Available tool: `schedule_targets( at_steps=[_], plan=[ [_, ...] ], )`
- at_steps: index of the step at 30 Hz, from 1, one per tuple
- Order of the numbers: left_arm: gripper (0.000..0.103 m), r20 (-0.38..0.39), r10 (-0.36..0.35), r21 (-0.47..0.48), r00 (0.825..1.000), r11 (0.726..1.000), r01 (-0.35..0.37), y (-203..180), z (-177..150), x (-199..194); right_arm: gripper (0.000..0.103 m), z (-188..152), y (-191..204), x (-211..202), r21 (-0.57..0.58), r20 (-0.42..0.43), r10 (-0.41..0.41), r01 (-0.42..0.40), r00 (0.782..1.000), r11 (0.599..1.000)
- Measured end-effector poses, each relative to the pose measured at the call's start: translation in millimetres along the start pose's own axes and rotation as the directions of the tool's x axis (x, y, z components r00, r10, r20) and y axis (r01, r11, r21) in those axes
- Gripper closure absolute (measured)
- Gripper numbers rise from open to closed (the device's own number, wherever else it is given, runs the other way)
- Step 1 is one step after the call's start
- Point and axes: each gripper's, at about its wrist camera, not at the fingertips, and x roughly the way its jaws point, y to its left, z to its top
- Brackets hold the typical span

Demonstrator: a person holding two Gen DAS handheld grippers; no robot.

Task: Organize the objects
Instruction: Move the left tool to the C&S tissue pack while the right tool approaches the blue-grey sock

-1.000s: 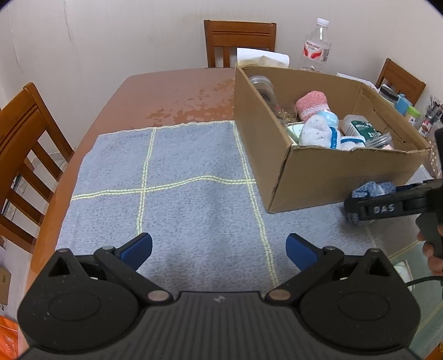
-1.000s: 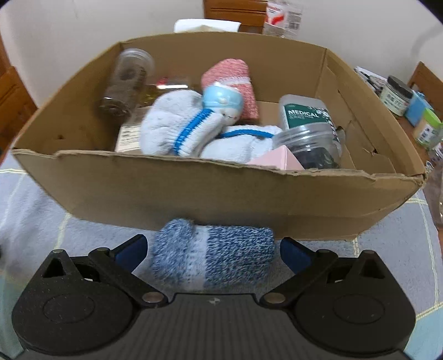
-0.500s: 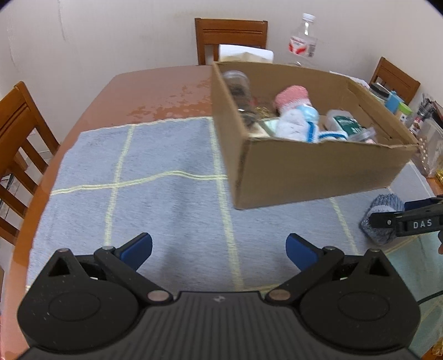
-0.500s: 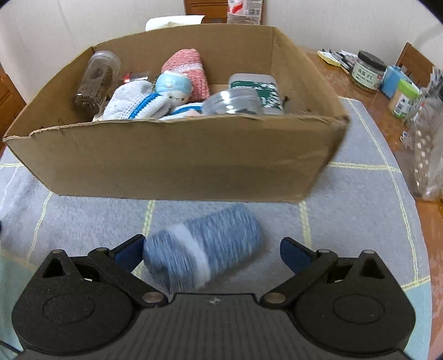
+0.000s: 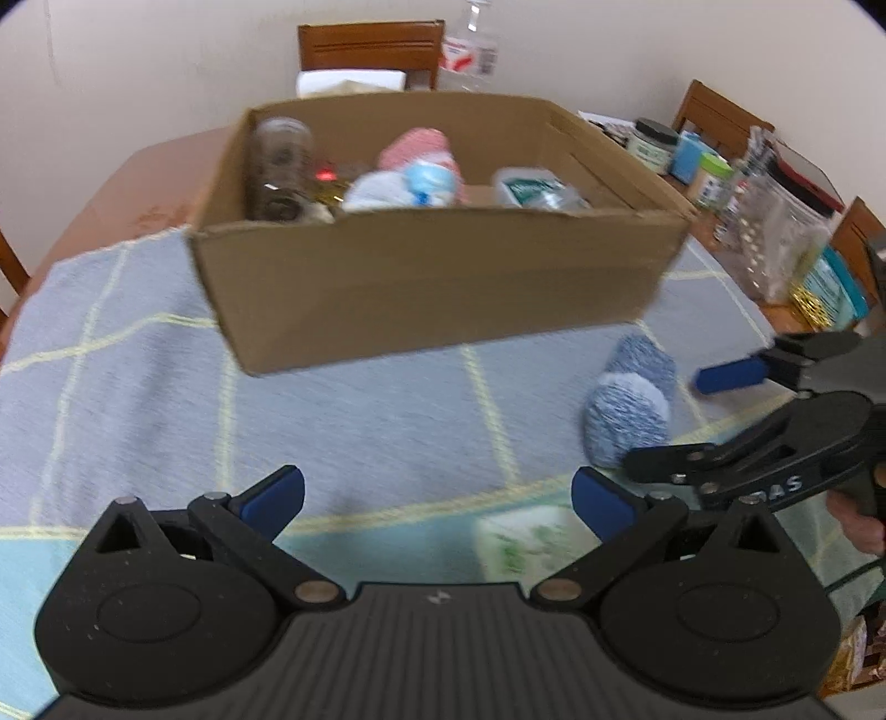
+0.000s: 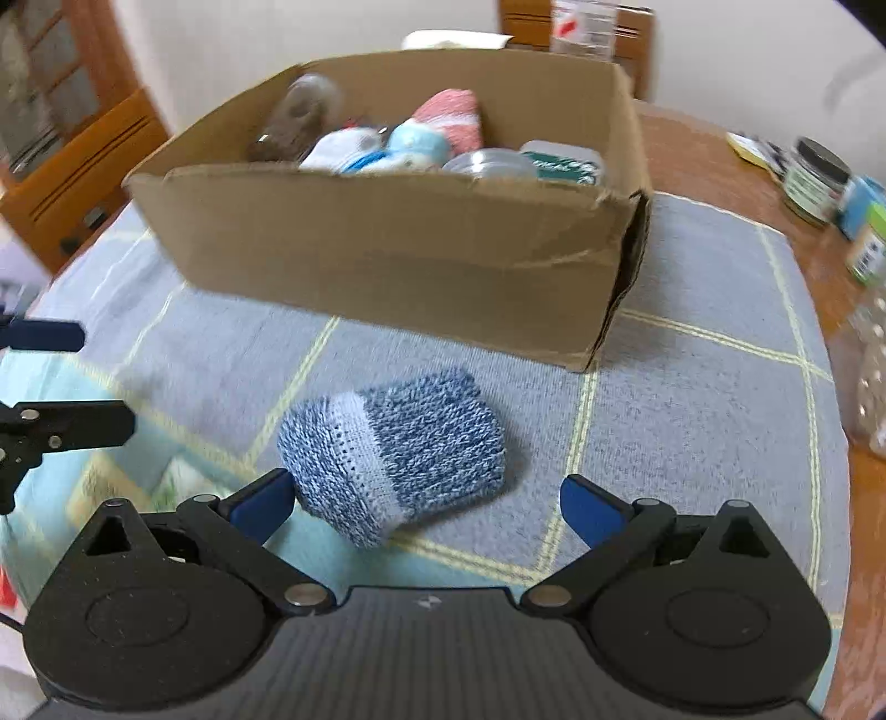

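- The rolled blue sock (image 6: 394, 451) lies on the grey cloth (image 6: 692, 404) in front of the cardboard box (image 6: 398, 260), toward the counter's near edge.
- The right gripper (image 6: 423, 501) hovers over it, jaws wide; the left gripper (image 5: 437, 493) is likewise spread (and empty).
- The sock looks soft and light; squeezing across the roll's middle seems best.

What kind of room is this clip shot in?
Probably a home dining room: a wooden table under a gray cloth, wooden chairs against a plain wall, and jars along the table's edge.

Sock (image 6: 393, 451) on cloth (image 6: 692, 387) — just before box (image 6: 398, 249).
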Motion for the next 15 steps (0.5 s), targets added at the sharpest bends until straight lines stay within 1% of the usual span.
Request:
schedule_targets(
  at_steps=[3, 6, 10, 12, 15],
  plan=[
    [0.001, -0.024, -0.005, -0.005, 1.0, 1.0, 0.005, -15, -7, 6, 0.0, -3, -2, 2, -0.06, -0.016, 0.026, -0.027, 1.0, 0.998],
    [0.001, -0.044, 0.009, -0.014, 0.999, 1.0, -0.009, -26, -15, 13, 0.0, -7, -5, -1, -0.132, -0.008, 0.047, -0.047, 0.999, 0.99],
    [0.001, -0.063, 0.023, -0.037, 0.998, 0.999, -0.026, -35, -23, 25, 0.0, -14, -13, -5, -0.195, -0.001, 0.046, -0.045, 0.999, 0.98],
    [0.001, -0.068, 0.055, -0.033, 0.996, 0.998, -0.057, -39, -27, 31, 0.0, -17, -17, -6, -0.209, 0.001, 0.036, -0.035, 0.999, 0.977],
    [0.0, -0.073, 0.125, 0.002, 0.989, 0.992, -0.125, -45, -31, 37, 0.0, -21, -20, -6, -0.23, 0.005, 0.027, -0.025, 1.0, 0.973]
  ],
)
